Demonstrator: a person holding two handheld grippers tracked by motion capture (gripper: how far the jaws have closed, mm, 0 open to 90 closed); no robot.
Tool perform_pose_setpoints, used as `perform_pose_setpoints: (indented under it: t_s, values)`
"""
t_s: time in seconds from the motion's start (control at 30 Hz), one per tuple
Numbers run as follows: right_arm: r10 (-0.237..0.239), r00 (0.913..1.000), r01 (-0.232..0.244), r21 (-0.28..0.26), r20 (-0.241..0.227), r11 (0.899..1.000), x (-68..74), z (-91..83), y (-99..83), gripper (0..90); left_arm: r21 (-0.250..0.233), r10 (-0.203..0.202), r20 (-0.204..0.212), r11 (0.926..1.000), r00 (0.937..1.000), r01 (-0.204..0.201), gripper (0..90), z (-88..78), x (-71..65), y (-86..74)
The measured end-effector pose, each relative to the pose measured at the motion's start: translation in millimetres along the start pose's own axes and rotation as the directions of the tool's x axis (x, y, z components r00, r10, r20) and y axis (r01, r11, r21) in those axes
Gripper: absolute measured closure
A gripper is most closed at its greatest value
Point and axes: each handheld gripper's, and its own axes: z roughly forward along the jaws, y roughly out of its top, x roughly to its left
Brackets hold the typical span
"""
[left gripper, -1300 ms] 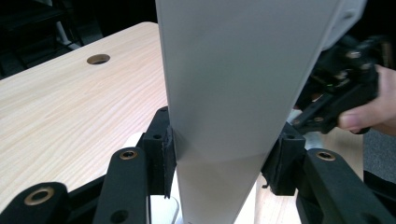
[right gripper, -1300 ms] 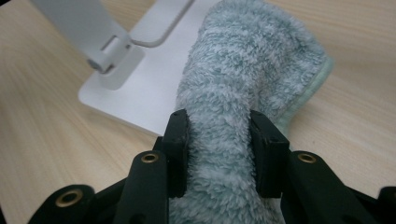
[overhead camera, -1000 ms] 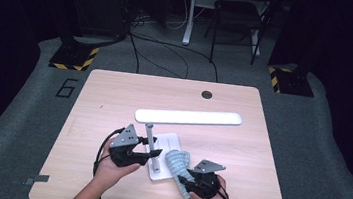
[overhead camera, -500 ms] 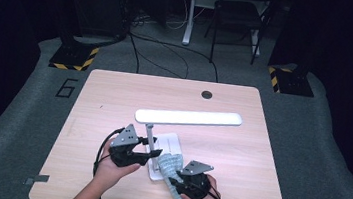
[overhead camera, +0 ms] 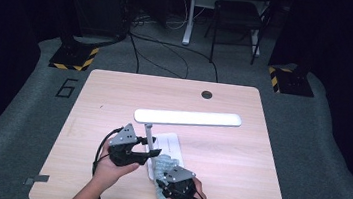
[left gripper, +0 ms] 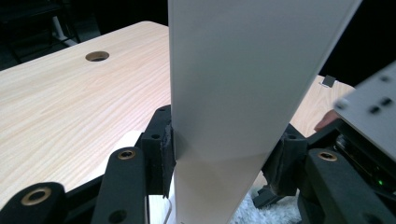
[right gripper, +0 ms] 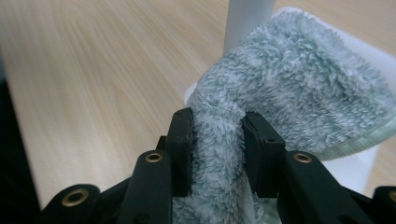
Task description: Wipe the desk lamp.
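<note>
The table (overhead camera: 114, 97) carries a white desk lamp (overhead camera: 187, 118) near its front edge, a little left of centre, with its long flat head stretched out to the right above the wood and its post rising from a flat white base (overhead camera: 169, 141).

The left gripper (overhead camera: 146, 151) is clamped on the lamp, its jaws pressing the white upright from both sides in the left gripper view, so the lamp is braced.

The right gripper (overhead camera: 168, 179), just right of and nearer than the base, has just been closing its jaws, and the right gripper view shows them pinching a fold of the fluffy pale-green cleaning cloth (right gripper: 280, 107).

The cloth lies draped over the near part of the base, beside the post. By my reading, gripping and steadying are done; the wiping of the base is only starting, and the post and head look untouched.
</note>
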Motion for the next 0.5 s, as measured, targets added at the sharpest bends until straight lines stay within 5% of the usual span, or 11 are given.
perform_pose_setpoints:
  t_s: [0.1, 0.2, 0.23, 0.33, 0.47, 0.5]
  values:
    - [-0.081, 0.9954, 0.080, 0.024, 0.051, 0.997, 2.1, -1.0, -2.5, 67.5, 0.003, 0.002, -0.006, 1.0000, 1.0000, -0.002, 52.2, -0.8, 0.2, 0.1]
    - [-0.026, 0.9969, 0.023, 0.031, 0.075, 0.999, -3.8, -2.2, -4.7, 69.1, 0.009, 0.003, -0.010, 1.0000, 0.9999, -0.003, 52.2, -1.4, 0.1, 0.6]
    - [-0.039, 0.9967, 0.036, 0.035, 0.071, 0.999, -10.2, -3.3, -6.0, 69.4, 0.009, 0.003, -0.009, 1.0000, 1.0000, -0.003, 52.2, -1.3, 0.2, 0.7]
    - [0.046, 0.9952, -0.049, 0.037, 0.087, 0.998, -19.4, -6.1, -9.4, 70.0, 0.013, 0.001, -0.008, 0.9999, 1.0000, -0.001, 52.2, -1.3, -0.2, 0.8]
    - [0.025, 0.9907, -0.033, 0.064, 0.134, 0.997, -30.5, -11.3, -13.0, 70.4, 0.018, 0.004, -0.016, 0.9998, 0.9999, -0.004, 52.2, -1.4, -0.6, 1.4]
    - [0.061, 0.9857, -0.072, 0.061, 0.157, 0.996, -31.1, -11.7, -13.4, 70.5, 0.019, 0.000, -0.019, 0.9998, 0.9998, 0.000, 52.2, -1.3, -0.9, 1.6]
